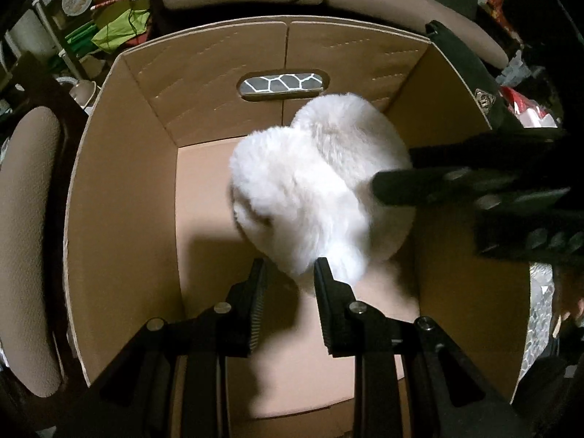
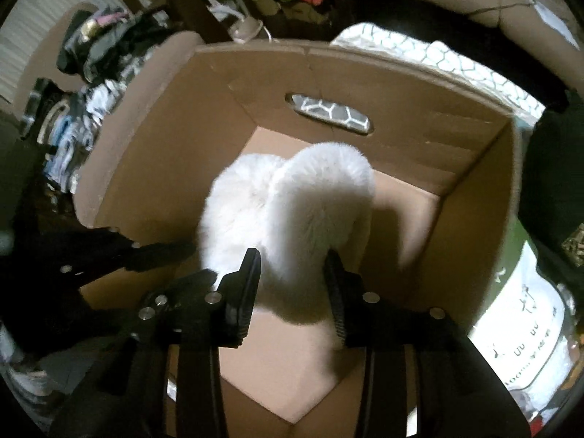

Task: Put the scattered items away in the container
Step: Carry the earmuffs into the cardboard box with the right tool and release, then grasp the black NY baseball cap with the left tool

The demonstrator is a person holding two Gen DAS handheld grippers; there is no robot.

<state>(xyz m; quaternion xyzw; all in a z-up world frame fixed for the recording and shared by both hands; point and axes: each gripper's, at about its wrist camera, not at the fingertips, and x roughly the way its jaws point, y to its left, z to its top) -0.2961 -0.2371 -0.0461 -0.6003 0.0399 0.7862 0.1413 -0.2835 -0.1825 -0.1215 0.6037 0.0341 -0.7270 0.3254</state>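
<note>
Bare floor of cardboard box (image 1: 120, 189) left of white plush (image 1: 314, 189); box walls all round

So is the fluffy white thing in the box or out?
In. The white fluff hangs inside the box, its walls all around it.

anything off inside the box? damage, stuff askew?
Nothing stands out. The cardboard box looks intact, walls upright, handle slot clean. The only item inside is the white fluffy item, between the fingers of the left gripper and the right gripper. Whether it rests on the floor is unclear.
</note>
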